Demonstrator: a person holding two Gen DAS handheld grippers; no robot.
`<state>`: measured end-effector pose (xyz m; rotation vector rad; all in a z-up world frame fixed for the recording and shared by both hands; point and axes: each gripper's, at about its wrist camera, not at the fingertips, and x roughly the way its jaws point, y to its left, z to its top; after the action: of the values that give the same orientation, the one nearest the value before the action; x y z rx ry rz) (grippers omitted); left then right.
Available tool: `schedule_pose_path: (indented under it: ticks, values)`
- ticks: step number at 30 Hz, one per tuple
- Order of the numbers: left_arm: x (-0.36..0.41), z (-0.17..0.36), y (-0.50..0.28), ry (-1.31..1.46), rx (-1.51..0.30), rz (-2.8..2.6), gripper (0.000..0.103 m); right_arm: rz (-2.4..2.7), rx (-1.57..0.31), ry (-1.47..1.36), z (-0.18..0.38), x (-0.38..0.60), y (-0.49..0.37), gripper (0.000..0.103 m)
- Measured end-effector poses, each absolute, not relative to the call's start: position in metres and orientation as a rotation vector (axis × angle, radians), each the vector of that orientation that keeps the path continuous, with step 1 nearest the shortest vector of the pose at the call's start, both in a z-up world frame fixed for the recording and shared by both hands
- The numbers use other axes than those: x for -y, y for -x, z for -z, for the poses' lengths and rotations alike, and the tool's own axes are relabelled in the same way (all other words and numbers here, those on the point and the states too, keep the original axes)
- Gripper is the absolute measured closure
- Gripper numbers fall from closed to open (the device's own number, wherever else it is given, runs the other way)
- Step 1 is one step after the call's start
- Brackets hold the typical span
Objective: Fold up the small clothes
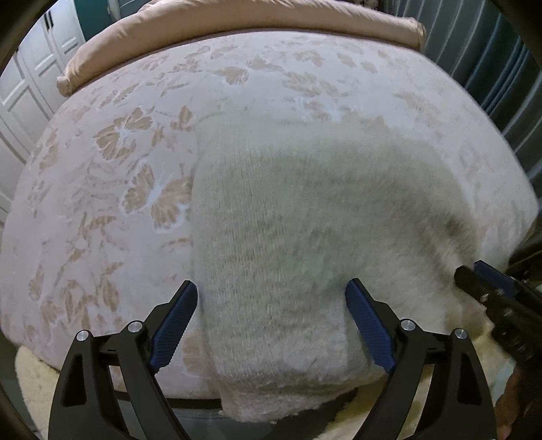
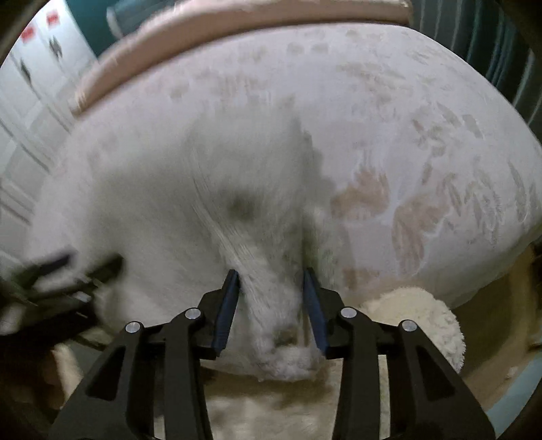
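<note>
My left gripper (image 1: 271,298) stands wide open, its two blue-padded fingers (image 1: 176,325) spread on either side of a fluffy white knit garment (image 1: 288,220) that lies on the bed (image 1: 118,152). The garment spreads across the near part of the floral bedspread and its near edge hangs over the mattress edge, dropping between my left fingers without either pad pressing into it. My right gripper (image 2: 271,281) also has its jaws apart, though much narrower, and a bunched fold of the same garment (image 2: 264,304) runs down between the pads; the fabric fills most of the gap, but the blur keeps me from telling whether the pads actually squeeze it. In the left wrist view my right gripper (image 1: 474,270) shows at the right edge, touching the garment's right side. In the right wrist view my left gripper (image 2: 81,267) is a dark smear at the left. A pale pink pillow (image 1: 237,20) lies along the far side of the bed, and a cream shaggy rug (image 2: 423,314) sits on the floor below the mattress edge.
</note>
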<state>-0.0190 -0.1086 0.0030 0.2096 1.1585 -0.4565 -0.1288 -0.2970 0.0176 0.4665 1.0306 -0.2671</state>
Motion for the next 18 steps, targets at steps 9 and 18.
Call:
schedule_pose_path:
  ticks: [9,18]
  values:
    - [0.096,0.024,-0.03,-0.001,-1.246,0.515,0.013,0.209,-1.084,-0.687,0.039,0.346,0.086,0.03]
    - [0.095,0.061,-0.045,0.226,-1.316,0.558,0.005,0.106,-1.048,-0.813,0.058,0.351,0.072,0.009]
